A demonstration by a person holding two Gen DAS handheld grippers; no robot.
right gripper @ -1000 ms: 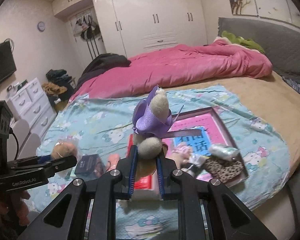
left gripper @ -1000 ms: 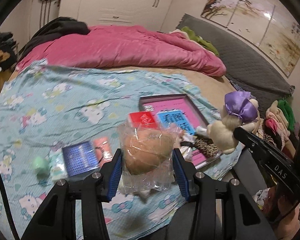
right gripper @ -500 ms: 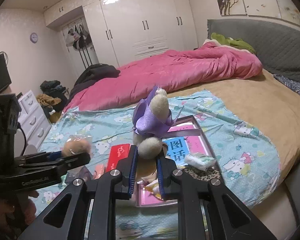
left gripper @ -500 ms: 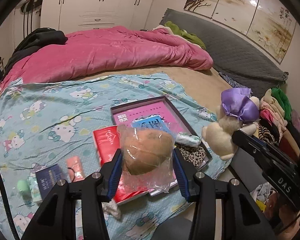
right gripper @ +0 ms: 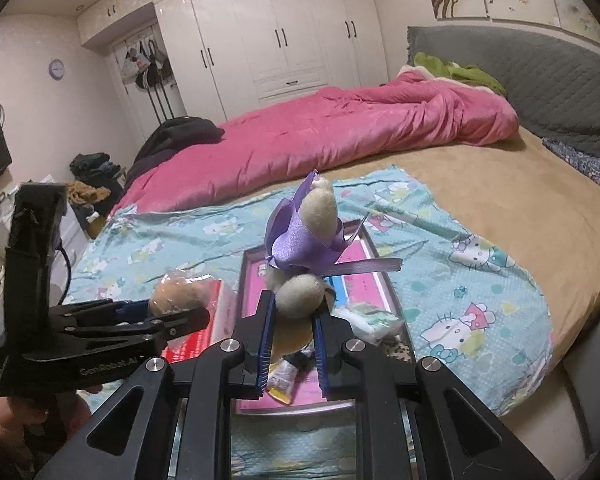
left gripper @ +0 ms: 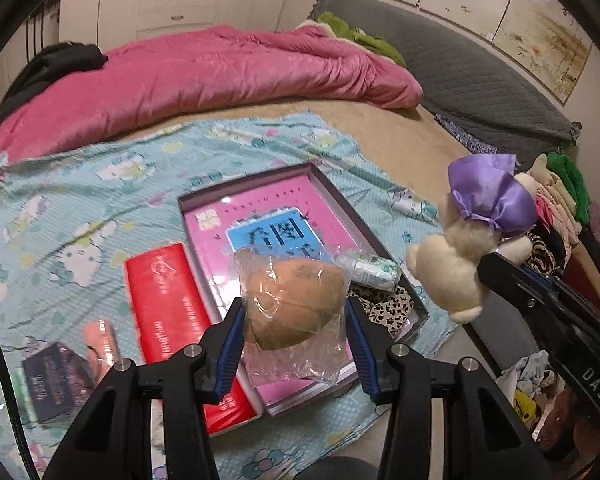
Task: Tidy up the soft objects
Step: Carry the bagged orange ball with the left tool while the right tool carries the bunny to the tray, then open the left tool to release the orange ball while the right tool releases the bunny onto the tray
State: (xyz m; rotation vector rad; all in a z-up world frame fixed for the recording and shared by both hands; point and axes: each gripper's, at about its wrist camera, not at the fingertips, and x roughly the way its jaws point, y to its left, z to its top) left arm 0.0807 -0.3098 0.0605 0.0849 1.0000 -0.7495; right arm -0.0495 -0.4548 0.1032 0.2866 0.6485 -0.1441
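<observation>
Bed with cartoon sheet (left gripper: 80, 216), left hand-held gripper (left gripper: 296, 336) clamping bagged plush (left gripper: 296, 304) aloft, right hand-held gripper (right gripper: 291, 332) pinching cream bunny (right gripper: 300, 256).

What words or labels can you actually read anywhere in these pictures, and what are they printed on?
"DAS": on the right gripper body, left wrist view.
"GenRobot.AI": on the left gripper body, right wrist view.
Large Chinese characters on the pink book: partly covered, not readable.
Red box and dark small box print: too blurred.
</observation>
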